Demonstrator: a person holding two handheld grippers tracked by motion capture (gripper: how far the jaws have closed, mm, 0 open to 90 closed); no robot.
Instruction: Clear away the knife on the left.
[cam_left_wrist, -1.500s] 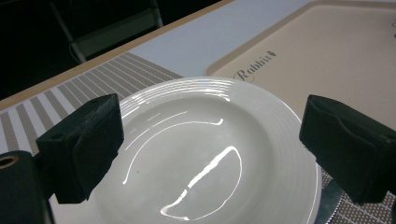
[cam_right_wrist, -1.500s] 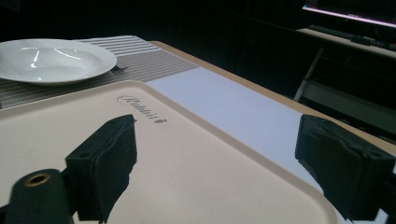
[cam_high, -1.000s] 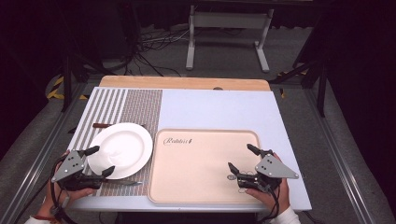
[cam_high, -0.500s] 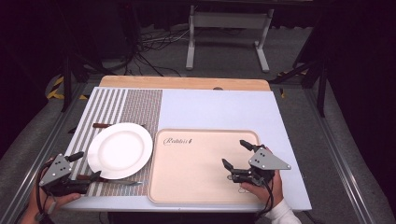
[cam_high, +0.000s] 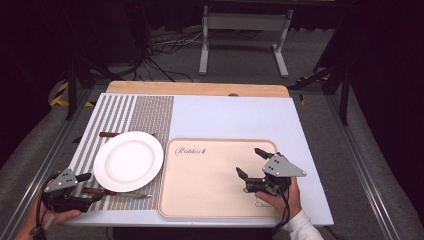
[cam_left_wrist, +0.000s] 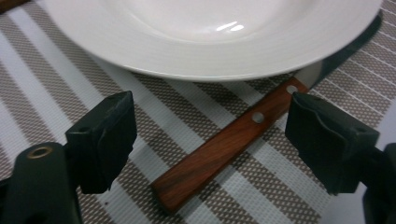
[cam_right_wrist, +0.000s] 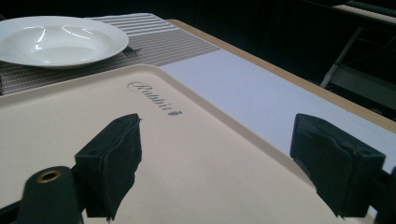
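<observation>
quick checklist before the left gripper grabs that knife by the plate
1. Left gripper jaws apart, just been closing: ok.
2. Knife wooden handle lies between the jaws, untouched: ok.
3. Blade is clear of the white plate: not ok, it runs under the rim.
4. Handle lies flat on the striped placemat: ok.
5. Right gripper open over the beige tray, away from the knife: ok.
6. Jaws low enough to grip: cannot tell.

plate on placemat, left half of frame | knife on placemat, just below plate, handle at lower left | tray right of plate, lower centre | second utensil above plate, partly under it | all on table
</observation>
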